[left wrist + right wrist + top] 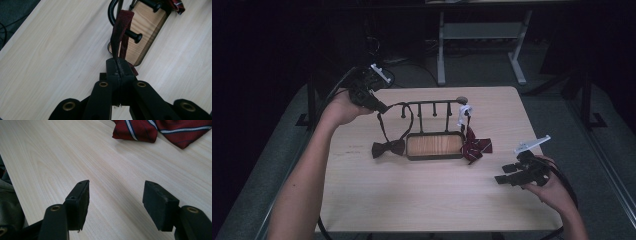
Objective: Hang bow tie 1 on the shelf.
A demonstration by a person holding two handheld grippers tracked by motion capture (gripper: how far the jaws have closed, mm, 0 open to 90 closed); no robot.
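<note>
Dark bow tie (pixel 388 148) — strap (pixel 120 32) pinched in left claw (pixel 119 71), hanging.

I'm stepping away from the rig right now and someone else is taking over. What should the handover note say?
Left gripper: shut on the strap of the dark bow tie, held up at the rack's left end.
Right gripper: open, holding nothing, low over the table at the front right.
Rack: mid-table, pegs along its top bar. The dark bow tie rests on the table left of the tray, its strap looped near the left pegs.
Done: the red striped bow tie seems to hang from the rack's right end.
Left: probably settle the strap on a peg, then release.
</note>
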